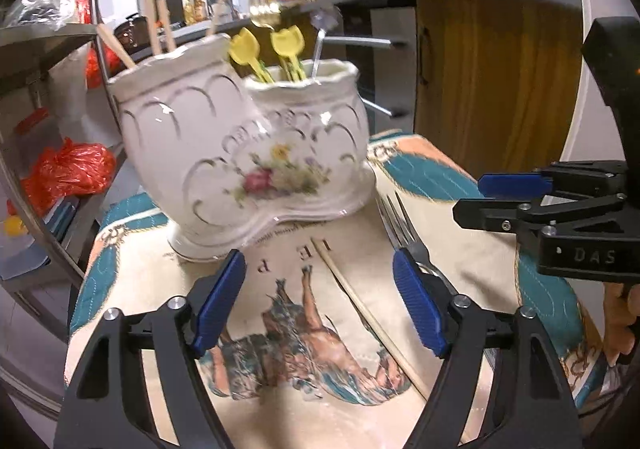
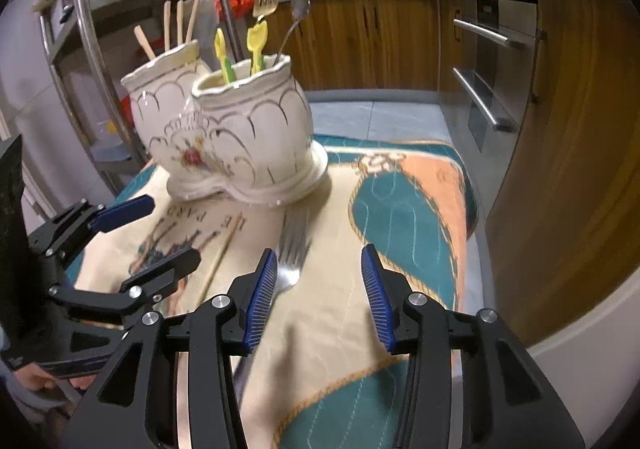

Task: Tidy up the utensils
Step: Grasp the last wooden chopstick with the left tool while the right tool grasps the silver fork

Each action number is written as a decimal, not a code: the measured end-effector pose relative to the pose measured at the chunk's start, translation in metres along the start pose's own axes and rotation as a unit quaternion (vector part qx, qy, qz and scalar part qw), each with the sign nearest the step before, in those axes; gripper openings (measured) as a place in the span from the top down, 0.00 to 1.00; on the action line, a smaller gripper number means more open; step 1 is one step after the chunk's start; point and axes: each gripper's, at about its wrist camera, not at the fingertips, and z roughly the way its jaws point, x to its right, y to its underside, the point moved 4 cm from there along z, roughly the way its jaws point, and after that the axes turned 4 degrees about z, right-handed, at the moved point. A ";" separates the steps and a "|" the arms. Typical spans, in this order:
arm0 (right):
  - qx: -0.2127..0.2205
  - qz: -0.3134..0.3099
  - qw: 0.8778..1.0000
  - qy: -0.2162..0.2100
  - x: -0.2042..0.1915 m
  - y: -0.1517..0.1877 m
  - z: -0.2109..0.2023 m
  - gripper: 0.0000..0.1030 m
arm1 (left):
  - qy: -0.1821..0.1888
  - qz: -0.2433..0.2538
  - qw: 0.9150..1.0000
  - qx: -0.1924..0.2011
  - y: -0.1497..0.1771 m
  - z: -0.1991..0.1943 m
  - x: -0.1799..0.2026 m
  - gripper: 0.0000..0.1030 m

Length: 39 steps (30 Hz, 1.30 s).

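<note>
A white ceramic two-pot holder [image 1: 248, 153] stands on the patterned cloth; it also shows in the right wrist view [image 2: 240, 137]. Its left pot holds wooden chopsticks [image 1: 160, 27], its right pot yellow plastic utensils [image 1: 280, 49] and metal ones. A steel fork [image 1: 404, 233] and one wooden chopstick [image 1: 360, 305] lie loose on the cloth in front of it. My left gripper [image 1: 320, 305] is open and empty, low over the cloth, with the chopstick between its fingers. My right gripper [image 2: 320, 297] is open and empty, with the fork [image 2: 290, 253] just left of centre.
The cloth [image 2: 400, 209] covers a small table with edges close on all sides. A metal shelf rack [image 1: 48, 49] with red bags stands to the left. Wooden cabinets and an oven [image 2: 492, 81] stand to the right and behind.
</note>
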 end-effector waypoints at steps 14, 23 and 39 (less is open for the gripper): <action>-0.052 -0.023 0.998 -0.036 -0.019 0.025 0.007 0.49 | 0.060 0.006 0.995 -0.086 0.012 0.027 0.006 0.81; -0.082 -0.056 0.995 -0.027 -0.040 0.033 0.019 0.49 | 0.054 0.008 0.995 -0.089 0.020 0.017 -0.011 0.89; -0.103 -0.095 0.990 0.003 -0.047 0.034 0.019 0.85 | 0.077 0.029 0.992 -0.099 0.026 0.010 -0.020 0.89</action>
